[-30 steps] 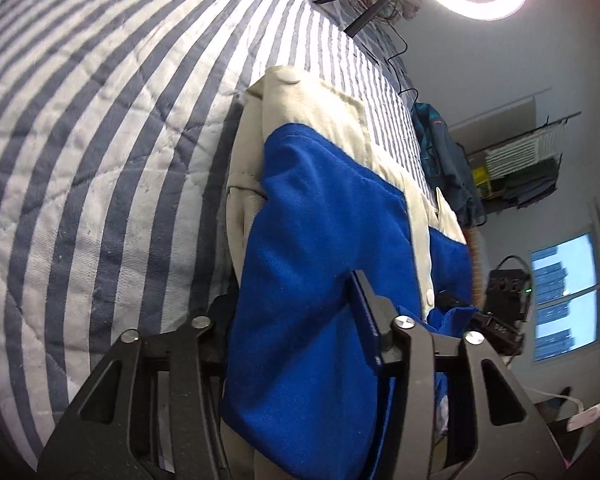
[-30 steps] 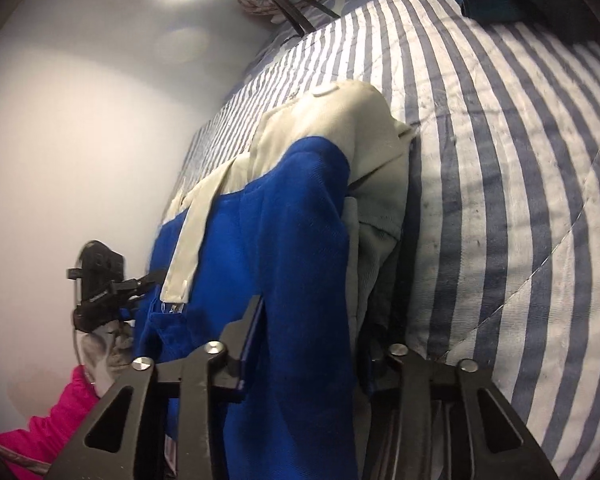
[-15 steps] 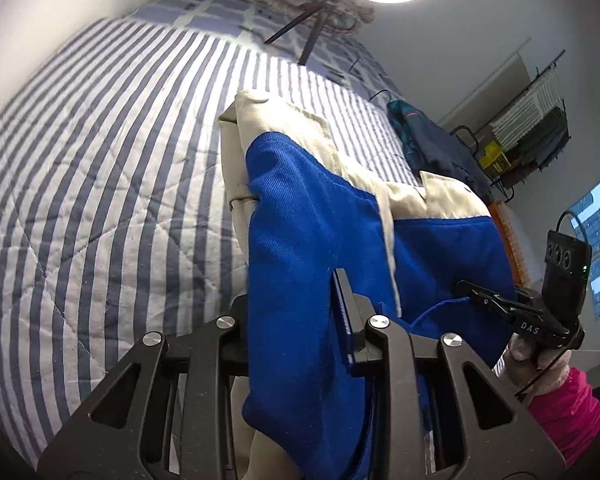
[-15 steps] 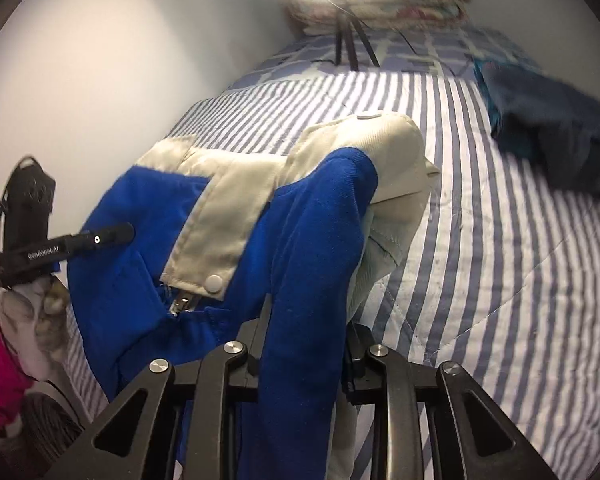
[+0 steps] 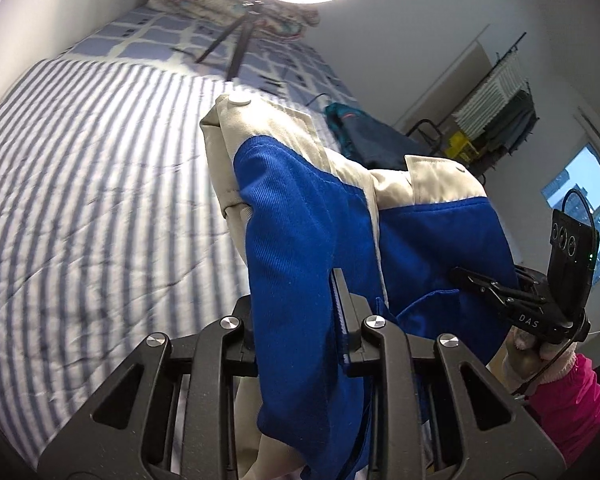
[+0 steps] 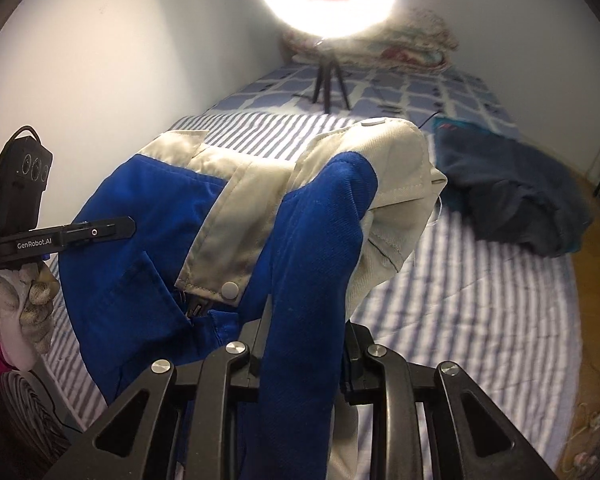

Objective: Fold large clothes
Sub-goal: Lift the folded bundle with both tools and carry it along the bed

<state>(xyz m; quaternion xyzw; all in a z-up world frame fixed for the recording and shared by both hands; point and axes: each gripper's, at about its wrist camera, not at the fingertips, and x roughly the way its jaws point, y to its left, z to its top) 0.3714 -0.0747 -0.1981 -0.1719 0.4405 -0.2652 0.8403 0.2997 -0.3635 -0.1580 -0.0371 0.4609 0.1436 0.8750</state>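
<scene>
Both hand-held grippers risen, garment lifted off striped bed [image 5: 80, 208]. Left hand-held gripper [image 5: 296, 300], right hand-held gripper [image 6: 306, 332] clenched on blue-and-beige jacket [image 5: 300, 216]. Advice: keep edge taut, level, lay down evenly.

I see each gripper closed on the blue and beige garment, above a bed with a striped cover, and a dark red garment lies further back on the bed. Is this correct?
Not quite: the garment lying further back is dark blue-teal, not dark red, as the right wrist view shows. The rest holds: the left gripper and the right gripper each have their jaws closed on the blue and beige garment, above the striped cover.
</scene>
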